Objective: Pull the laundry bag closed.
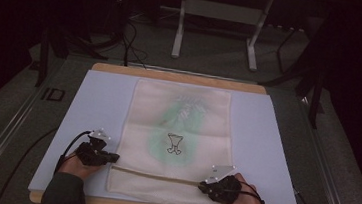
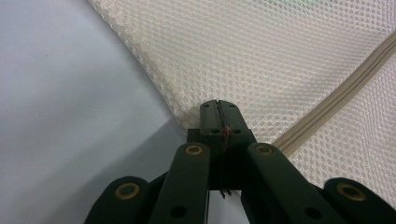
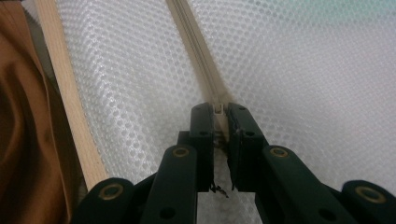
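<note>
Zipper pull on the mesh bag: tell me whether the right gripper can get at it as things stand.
Probably yes: the right gripper is already shut on the zipper pull at the mesh bag edge, nothing between.

— Any writing to read anywhere?

— None that can be made out. The mesh bag (image 1: 178, 137) on the desk (image 1: 93, 103) carries a small black-outlined drawing (image 1: 175, 144) over a green patch, but it is a figure, not letters.

— And the pale marks above it?

— Whitish strokes (image 1: 191, 105) near the far end of the bag, too blurred to tell if they are words. No labels, brands or numbers show.
</note>
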`<state>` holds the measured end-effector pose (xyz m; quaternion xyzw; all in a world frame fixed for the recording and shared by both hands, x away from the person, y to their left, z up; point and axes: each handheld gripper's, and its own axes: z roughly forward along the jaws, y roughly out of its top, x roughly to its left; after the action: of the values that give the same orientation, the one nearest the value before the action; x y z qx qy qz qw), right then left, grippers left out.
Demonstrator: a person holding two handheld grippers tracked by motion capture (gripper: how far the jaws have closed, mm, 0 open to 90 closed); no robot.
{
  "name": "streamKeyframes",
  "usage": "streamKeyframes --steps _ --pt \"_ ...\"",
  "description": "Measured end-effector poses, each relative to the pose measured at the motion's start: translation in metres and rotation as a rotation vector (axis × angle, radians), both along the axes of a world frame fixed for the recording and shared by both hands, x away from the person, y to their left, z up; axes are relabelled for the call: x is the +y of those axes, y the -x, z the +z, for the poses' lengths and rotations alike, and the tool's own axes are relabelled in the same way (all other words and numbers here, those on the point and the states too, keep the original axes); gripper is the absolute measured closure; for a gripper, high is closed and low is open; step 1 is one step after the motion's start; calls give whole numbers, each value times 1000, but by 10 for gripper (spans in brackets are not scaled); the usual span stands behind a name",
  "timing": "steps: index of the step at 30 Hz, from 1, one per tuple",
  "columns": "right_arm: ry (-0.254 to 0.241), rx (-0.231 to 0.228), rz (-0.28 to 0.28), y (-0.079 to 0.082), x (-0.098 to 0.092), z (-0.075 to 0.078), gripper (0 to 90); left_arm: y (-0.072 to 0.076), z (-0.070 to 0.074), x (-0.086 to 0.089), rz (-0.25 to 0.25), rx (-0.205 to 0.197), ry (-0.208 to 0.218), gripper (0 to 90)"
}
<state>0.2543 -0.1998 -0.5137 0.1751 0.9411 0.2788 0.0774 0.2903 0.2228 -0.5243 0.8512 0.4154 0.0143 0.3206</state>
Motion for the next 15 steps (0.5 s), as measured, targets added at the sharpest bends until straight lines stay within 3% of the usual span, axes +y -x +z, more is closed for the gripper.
streamKeyframes --steps 15 --pt "-11 6 -26 1 -13 0 820 0 0 0 -1 -1 -3 897"
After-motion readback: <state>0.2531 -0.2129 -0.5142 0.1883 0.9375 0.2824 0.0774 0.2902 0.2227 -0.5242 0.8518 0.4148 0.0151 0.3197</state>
